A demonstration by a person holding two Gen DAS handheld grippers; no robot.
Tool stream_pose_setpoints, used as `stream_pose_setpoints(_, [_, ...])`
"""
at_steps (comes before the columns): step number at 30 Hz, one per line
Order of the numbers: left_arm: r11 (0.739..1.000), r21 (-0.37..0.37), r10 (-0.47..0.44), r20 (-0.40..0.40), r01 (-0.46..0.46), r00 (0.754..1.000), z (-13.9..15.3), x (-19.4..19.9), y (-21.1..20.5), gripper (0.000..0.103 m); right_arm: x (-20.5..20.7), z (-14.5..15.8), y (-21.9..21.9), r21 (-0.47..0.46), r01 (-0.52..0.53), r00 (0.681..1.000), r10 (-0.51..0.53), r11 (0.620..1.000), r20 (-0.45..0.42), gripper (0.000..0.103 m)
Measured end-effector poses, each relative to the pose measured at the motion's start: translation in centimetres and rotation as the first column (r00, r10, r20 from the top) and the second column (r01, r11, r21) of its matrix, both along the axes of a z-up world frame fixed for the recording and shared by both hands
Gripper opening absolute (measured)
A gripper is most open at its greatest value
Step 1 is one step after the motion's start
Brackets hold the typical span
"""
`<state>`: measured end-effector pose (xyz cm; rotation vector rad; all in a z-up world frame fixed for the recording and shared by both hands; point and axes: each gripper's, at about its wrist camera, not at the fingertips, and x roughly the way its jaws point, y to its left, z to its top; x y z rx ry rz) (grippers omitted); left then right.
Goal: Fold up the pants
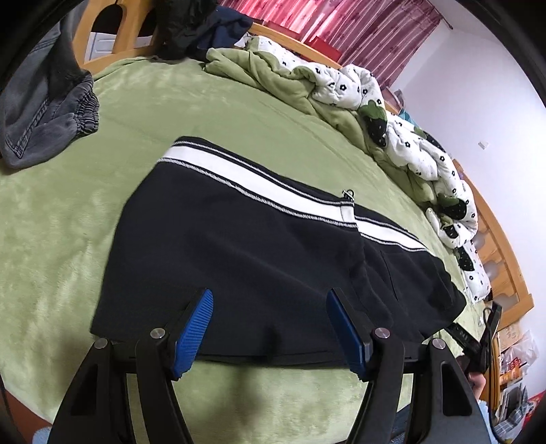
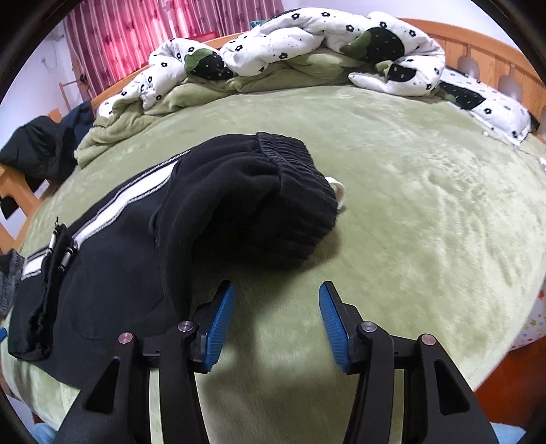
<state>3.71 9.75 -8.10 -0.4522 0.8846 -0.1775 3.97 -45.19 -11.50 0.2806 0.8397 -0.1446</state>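
Observation:
Black pants (image 1: 245, 252) with a white side stripe lie folded on the green bed cover (image 1: 68, 246). My left gripper (image 1: 269, 307) is open and empty, its blue pads over the near edge of the pants. In the right wrist view the pants (image 2: 136, 246) lie to the left, with the ribbed waistband (image 2: 300, 191) bunched up at the right end. My right gripper (image 2: 277, 300) is open and empty, just in front of the waistband, over bare cover (image 2: 426, 211).
A white and green flowered quilt (image 2: 307, 44) is heaped along the far side of the bed. Grey jeans (image 1: 44, 112) lie at the left. Dark clothes (image 1: 191, 27) hang over the wooden bed frame (image 1: 501, 256). Red curtains (image 2: 143, 30) hang behind.

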Motion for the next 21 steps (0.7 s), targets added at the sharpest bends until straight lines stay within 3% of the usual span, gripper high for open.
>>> stream_pose_setpoints(6, [1.0, -0.002, 0.0, -0.023, 0.0, 1.0, 0.3, -0.4, -1.0, 0.067, 3.2, -1.7, -0.7, 0.069, -0.029, 0.999, 0.03, 0.997, -0.019, 0.052])
stream_pose_setpoints(11, [1.0, 0.019, 0.018, -0.044, -0.017, 0.999, 0.3, -0.6, -1.5, 0.067, 5.5, -1.8, -1.4, 0.125, -0.019, 1.0, 0.017, 0.992, 0.016, 0.054])
stream_pose_setpoints(13, [1.0, 0.017, 0.022, -0.052, -0.021, 0.998, 0.2, -0.6, -1.8, 0.067, 6.0, -1.8, -1.3, 0.105, -0.022, 0.999, 0.017, 0.994, 0.051, 0.05])
stream_pose_setpoints(15, [0.999, 0.03, 0.022, -0.065, -0.02, 0.998, 0.0, -0.5, -2.3, 0.067, 6.0, -1.5, -1.0, 0.078, -0.047, 0.996, 0.041, 0.996, 0.081, 0.035])
stream_pose_setpoints(18, [0.998, 0.054, 0.023, -0.075, -0.019, 0.997, 0.0, -0.3, -2.7, 0.067, 5.9, -0.5, -0.8, 0.015, -0.063, 0.991, 0.061, 0.998, 0.12, 0.032])
stream_pose_setpoints(21, [0.998, 0.064, 0.023, -0.075, -0.019, 0.997, 0.3, -0.3, -3.2, 0.067, 5.9, 2.4, -1.9, -0.018, -0.063, 0.977, 0.065, 0.998, 0.203, 0.03])
